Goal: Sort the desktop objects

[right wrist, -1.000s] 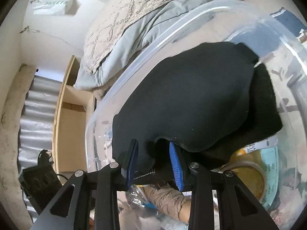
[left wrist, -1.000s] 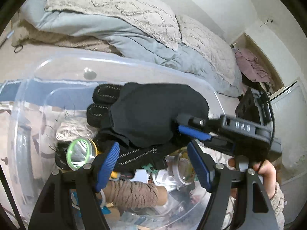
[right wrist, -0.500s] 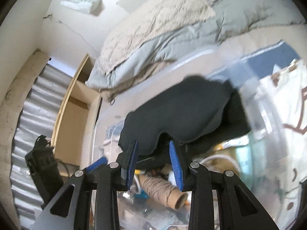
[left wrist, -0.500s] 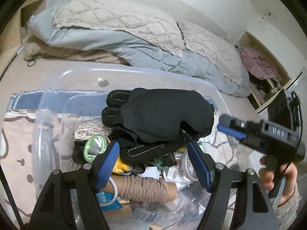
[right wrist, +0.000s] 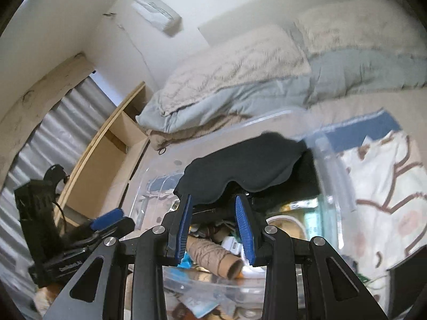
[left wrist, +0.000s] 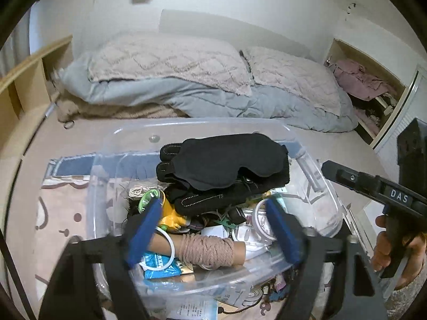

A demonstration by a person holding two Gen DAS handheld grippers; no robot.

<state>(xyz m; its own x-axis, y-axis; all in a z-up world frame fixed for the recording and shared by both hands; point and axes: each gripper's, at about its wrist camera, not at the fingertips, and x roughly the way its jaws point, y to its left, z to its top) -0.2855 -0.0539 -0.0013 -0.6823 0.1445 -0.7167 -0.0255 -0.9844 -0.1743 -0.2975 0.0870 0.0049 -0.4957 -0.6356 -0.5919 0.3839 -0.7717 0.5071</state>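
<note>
A clear plastic bin [left wrist: 202,121] holds a heap of small things. On top lies a black sleep mask [left wrist: 226,160], draped over black gloves [left wrist: 208,200]. Below them are a spool of tan twine [left wrist: 205,248], a green ring [left wrist: 148,197] and a yellow item [left wrist: 170,216]. My left gripper [left wrist: 211,204] hovers above the bin's near side, blurred, its jaws opening with nothing between them. My right gripper [right wrist: 213,197] is shut and empty, held back from the mask [right wrist: 240,170] and above the twine spool [right wrist: 210,253]. It also shows at the right of the left wrist view, right gripper [left wrist: 331,168], in a person's hand.
The bin stands on a patterned mat [left wrist: 61,213]. Behind it lies folded grey and beige bedding [left wrist: 186,80]. A wooden shelf [left wrist: 21,85] is at the left and an open closet with clothes [left wrist: 365,80] at the right. Papers lie under the bin's near edge.
Both grippers have drawn back and up from the bin, so more of the room shows. The left jaws have spread wider. Mask and gloves stay on the heap.
</note>
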